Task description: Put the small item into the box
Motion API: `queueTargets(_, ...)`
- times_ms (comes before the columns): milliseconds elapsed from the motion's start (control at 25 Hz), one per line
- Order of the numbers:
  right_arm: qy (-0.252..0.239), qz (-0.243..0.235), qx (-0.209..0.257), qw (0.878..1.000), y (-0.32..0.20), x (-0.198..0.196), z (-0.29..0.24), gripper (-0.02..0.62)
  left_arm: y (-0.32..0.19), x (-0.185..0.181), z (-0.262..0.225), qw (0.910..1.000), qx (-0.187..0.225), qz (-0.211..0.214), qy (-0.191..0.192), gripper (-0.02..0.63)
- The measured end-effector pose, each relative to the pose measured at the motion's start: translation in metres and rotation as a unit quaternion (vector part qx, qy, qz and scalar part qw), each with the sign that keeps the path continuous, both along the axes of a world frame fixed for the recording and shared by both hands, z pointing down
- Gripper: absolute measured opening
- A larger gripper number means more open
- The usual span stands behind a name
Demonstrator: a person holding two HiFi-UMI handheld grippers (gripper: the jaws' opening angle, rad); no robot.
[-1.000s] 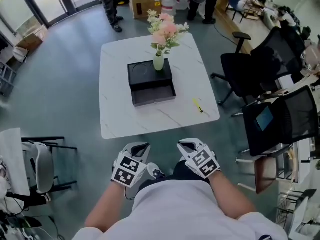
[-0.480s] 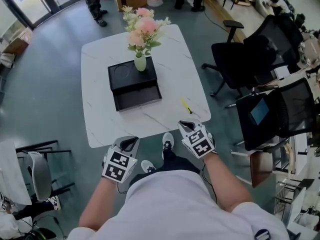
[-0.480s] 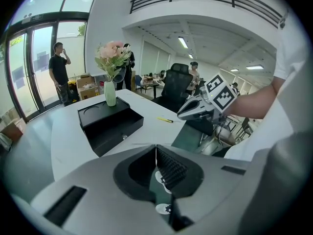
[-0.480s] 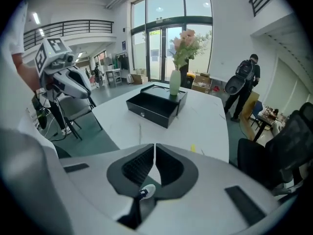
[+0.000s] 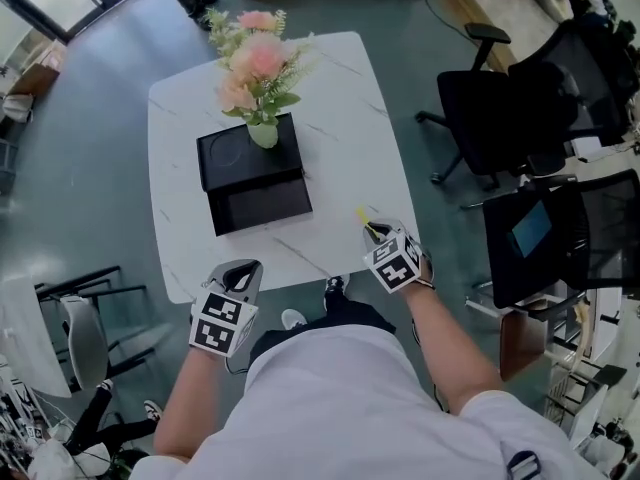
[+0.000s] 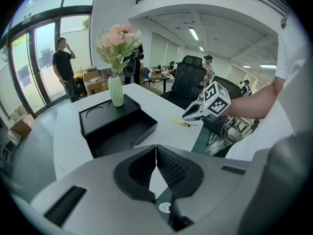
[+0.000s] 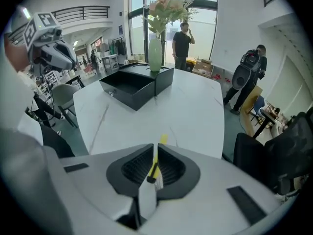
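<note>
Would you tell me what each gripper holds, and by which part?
Left gripper holds nothing, jaws together. The slim yellow pen has its black-tipped end between the jaws of the right gripper; whether they clamp it cannot be told.

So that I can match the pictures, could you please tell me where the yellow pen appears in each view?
Head view: yellow pen near the table's right edge, at the right tool.
Left gripper view: pen right of centre, on the table.
Right gripper view: pen bottom centre, between the jaws.
Shared landmark: the black box.
</note>
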State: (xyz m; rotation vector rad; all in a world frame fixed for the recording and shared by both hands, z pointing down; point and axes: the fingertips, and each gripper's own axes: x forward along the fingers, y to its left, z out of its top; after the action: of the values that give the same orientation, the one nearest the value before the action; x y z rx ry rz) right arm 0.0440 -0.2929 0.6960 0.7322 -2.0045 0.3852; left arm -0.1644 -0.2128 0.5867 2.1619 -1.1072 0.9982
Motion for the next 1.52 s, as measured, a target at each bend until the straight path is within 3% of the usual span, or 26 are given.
queueTargets(200, -0.002, -0.017, -0.030, 0.999, -0.006, 0.000, 0.012, 0.094, -0.012, 0.008, 0.005, 0.9997, -0.015, -0.016, -0.004, 0.017)
queueTargets(560, 0.026, -0.026, -0.093, 0.995, -0.008, 0.004, 0.041, 0.094, -0.029, 0.012, 0.009, 0.9994, -0.021, -0.023, -0.014, 0.017)
queueTargets(680, 0.033, -0.029, -0.093, 0.995, -0.011, 0.006, 0.040, 0.070, -0.033, 0.010, 0.008, 0.9995, -0.019, -0.019, -0.017, 0.016)
queueTargets(920, 0.026, -0.034, -0.066, 0.997, -0.020, -0.012, 0.016, 0.048, -0.040, -0.009, 0.003, 0.9996, -0.016, -0.023, -0.003, 0.017)
queueTargets(1080, 0.018, -0.051, -0.012, 0.998, -0.032, -0.042, -0.020, 0.048, -0.039, -0.032, 0.003, 0.9998, -0.013, -0.016, 0.002, 0.017)
queueTargets(1280, 0.038, -0.116, 0.072, 0.990, -0.045, -0.097, -0.059, 0.048, -0.046, -0.074, -0.006, 0.9992, 0.001, -0.038, 0.015, 0.017)
queueTargets(1520, 0.064, -0.208, 0.106, 0.970, -0.053, -0.171, -0.058, 0.048, -0.045, -0.112, -0.013, 0.9968, 0.009, -0.069, 0.038, 0.016)
